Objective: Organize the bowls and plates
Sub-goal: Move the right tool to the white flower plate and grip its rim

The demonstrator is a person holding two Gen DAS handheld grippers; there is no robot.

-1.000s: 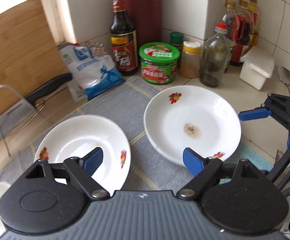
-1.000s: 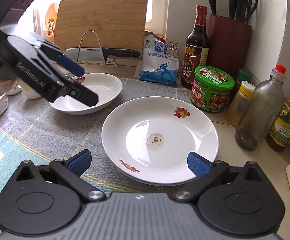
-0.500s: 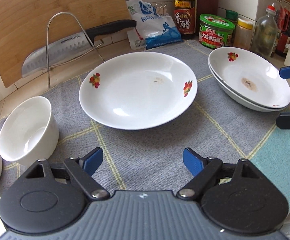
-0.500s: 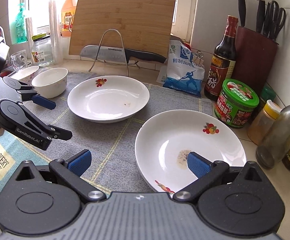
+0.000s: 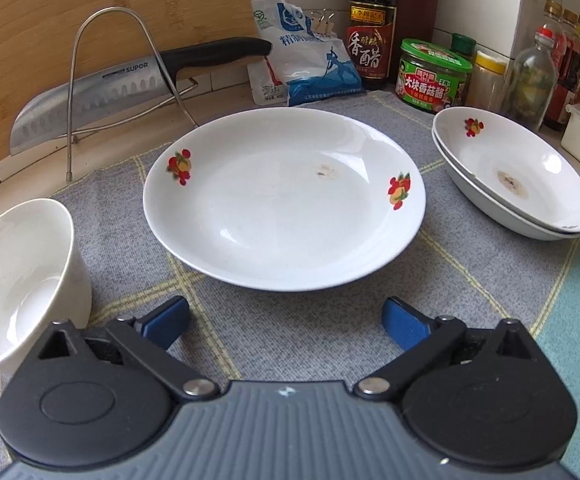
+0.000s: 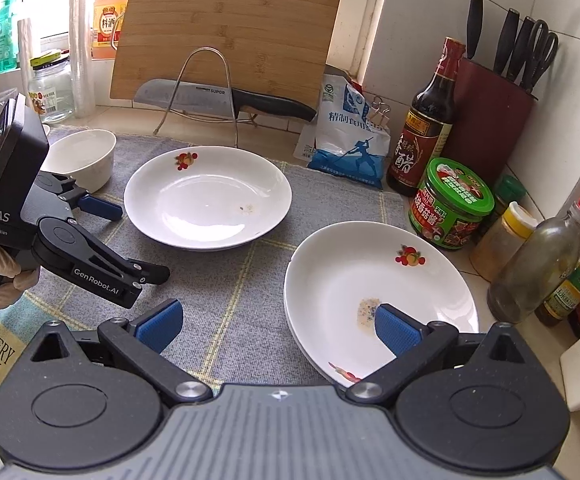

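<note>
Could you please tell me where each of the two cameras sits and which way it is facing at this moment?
Left wrist: sits on the left gripper, looking down over its open blue pads at the single plate; white bowl left.
Right wrist: sits on the right gripper, facing the stacked plates; the left gripper and a gloved hand show left.
Shared: both plates, bowl, knife, cutting board.
</note>
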